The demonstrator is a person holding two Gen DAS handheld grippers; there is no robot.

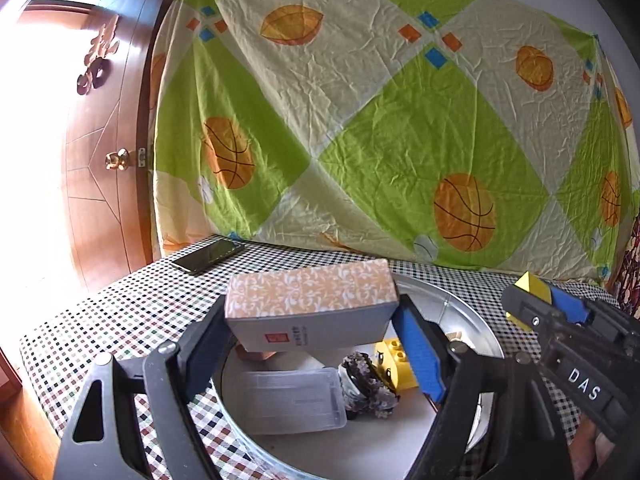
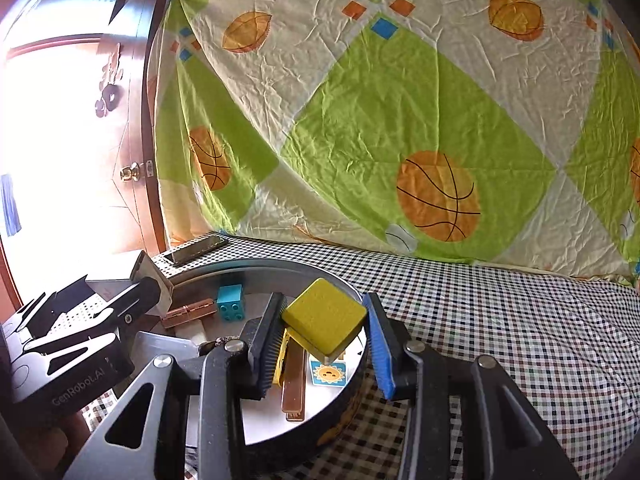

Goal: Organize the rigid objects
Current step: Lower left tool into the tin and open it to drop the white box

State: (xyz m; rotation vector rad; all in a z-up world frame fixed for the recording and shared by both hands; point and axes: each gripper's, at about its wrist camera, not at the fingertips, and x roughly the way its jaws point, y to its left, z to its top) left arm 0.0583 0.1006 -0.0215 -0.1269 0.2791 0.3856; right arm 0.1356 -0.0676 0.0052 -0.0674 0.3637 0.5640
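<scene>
- Holding the box (image 1: pixel 310 304) in your left gripper (image 1: pixel 316 344), you have its jaws clamped on the box's two ends, one black pad and one blue.
- The box, orange-patterned on top and grey on its side, hangs level above the round metal tray (image 1: pixel 460 312).
- Your right gripper (image 2: pixel 320 344) has its jaws clamped on a yellow block (image 2: pixel 324 320), which sits tilted between the pads over the tray's (image 2: pixel 256 266) near right edge.
- In the left view the same block (image 1: pixel 530 286) shows at the right, well apart from the box.
- Inside the tray lie a clear case (image 1: pixel 296 400), a dark patterned item (image 1: pixel 368 384) just beside it, and a yellow brick (image 1: pixel 394 362) behind that.
- The right view adds a teal brick (image 2: pixel 231 303), a copper-coloured bar (image 2: pixel 188 313) touching it, a second copper bar (image 2: pixel 294 380) under the block, and a sun card (image 2: pixel 328 373).
- The tray rests on the checked surface (image 2: pixel 500 320).
- A phone (image 1: pixel 208 255) lies at the surface's far left corner, apart from the tray.
- A sheet (image 1: pixel 360 120) printed with basketballs hangs behind; a wooden door (image 1: pixel 104 160) stands at left.
</scene>
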